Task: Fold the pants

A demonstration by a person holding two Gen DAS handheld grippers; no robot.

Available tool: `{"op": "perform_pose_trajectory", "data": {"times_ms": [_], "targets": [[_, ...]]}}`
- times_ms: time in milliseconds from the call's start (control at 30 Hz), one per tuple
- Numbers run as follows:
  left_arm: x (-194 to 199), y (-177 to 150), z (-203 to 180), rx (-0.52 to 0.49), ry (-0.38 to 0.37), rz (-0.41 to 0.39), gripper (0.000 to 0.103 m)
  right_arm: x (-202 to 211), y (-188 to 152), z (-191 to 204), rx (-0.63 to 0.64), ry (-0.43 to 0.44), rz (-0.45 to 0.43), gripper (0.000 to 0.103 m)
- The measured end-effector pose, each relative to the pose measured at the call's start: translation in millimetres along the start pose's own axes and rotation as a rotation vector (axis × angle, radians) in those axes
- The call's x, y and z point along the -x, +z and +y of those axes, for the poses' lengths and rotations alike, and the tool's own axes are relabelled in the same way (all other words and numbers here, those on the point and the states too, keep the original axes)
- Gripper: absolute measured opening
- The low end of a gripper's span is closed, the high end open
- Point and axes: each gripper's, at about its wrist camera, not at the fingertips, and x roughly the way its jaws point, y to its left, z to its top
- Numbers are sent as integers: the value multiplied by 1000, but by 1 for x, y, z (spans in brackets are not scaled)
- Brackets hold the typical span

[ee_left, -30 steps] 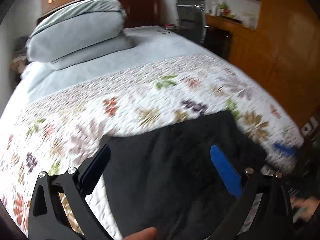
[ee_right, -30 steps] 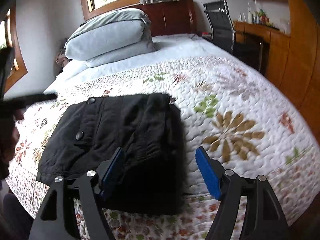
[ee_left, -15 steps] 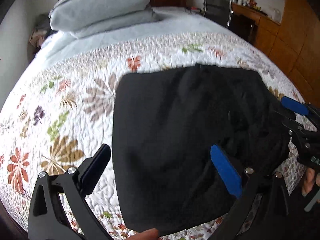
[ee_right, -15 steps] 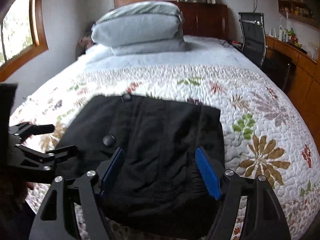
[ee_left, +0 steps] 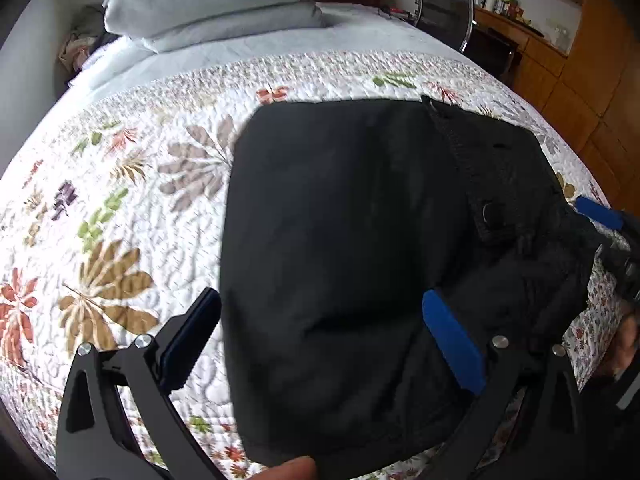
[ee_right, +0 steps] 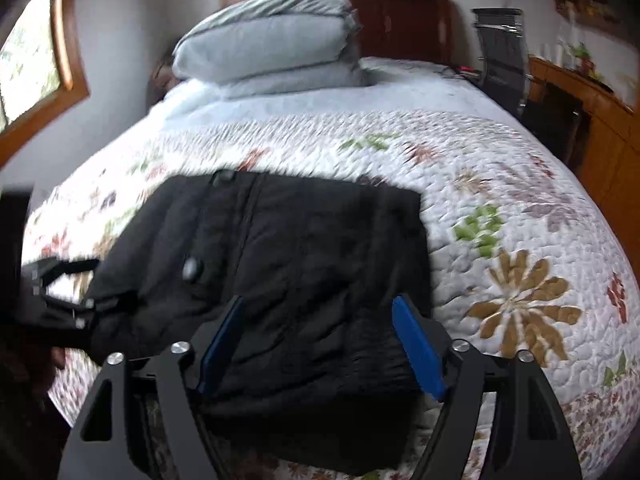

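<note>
Both tools lower, nearer pants.

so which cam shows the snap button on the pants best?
Left wrist view. The snap button on the black pants is sharp there, sitting on its tab. The right wrist view is motion-blurred: it shows two dark round studs, with no detail.

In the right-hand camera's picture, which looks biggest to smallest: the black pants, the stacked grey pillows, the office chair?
1. Black pants, though nearness to the camera inflates them.
2. Grey pillows.
3. Office chair, farthest away, so its true size is unsure.
</note>
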Motion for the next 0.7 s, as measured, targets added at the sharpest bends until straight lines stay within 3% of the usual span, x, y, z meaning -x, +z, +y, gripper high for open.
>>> {"op": "perform_pose_trajectory", "data": {"times_ms": [167, 333, 467, 700], "targets": [[5, 3, 6, 12, 26, -20, 100, -7, 18, -8, -19, -17, -18, 78], [2, 6, 6, 6, 39, -17, 100, -39, 12, -9, -19, -46, 59, 78], [-1, 7, 6, 4, 45, -9, 101, -52, 7, -16, -41, -59, 105, 84], [-7, 8, 8, 15, 36, 12, 101, -51, 9, -19, -41, -48, 118, 84]]}}
